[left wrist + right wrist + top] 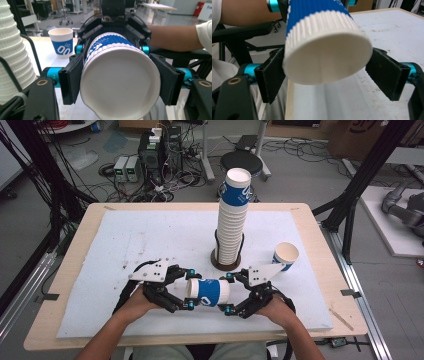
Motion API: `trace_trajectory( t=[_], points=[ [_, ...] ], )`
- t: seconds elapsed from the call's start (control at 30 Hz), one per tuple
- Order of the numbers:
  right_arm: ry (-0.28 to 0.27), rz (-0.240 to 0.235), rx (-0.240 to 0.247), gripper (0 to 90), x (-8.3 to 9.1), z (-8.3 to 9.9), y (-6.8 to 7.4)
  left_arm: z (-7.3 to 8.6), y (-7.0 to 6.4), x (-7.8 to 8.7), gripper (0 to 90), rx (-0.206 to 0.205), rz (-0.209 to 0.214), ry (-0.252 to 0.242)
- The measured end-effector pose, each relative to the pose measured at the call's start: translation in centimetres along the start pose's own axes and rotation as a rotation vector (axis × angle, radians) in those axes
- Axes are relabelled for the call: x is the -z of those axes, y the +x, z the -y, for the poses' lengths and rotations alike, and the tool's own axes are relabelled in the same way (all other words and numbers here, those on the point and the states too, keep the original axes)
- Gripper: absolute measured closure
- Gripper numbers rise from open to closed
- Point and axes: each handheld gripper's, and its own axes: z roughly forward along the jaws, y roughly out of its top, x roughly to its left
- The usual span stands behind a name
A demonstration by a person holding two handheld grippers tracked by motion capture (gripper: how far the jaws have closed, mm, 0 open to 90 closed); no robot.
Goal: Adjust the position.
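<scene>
A blue-and-white paper cup (pixel 210 292) lies on its side in the air above the front of the white mat (pixel 150 240), between both grippers. My left gripper (pixel 191 289) is shut on its wide rim end; in the left gripper view (pixel 117 82) both pads press the rim, which is slightly dented. My right gripper (pixel 229 293) is open around the cup's narrow base. In the right gripper view (pixel 329 77) the left pad (pixel 273 75) touches the cup (pixel 317 15), while the right pad (pixel 387 72) stands apart from it.
A tall stack of the same cups (pixel 232 220) stands in a dark round holder (pixel 225 264) just behind the grippers, seen also as ribbed cups (pixel 12 50). A single upright cup (pixel 285 255) sits to the right of it. The wooden table edge (pixel 75 270) frames the mat.
</scene>
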Motion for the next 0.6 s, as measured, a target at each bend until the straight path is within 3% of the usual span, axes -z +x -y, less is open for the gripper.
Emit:
trace_trajectory(
  t=[0.17, 0.6],
  points=[
    [-0.024, -0.011, -0.008, 18.5, -0.10, 0.09, 0.00, 0.01, 0.10, 0.20, 30.7, 0.009, 0.005, -0.041],
    [-0.007, -0.008, 0.019, 28.6, 0.19, 0.11, -0.10, 0.38, 0.22, 0.24, 31.6, 0.006, 0.004, -0.023]
  ],
)
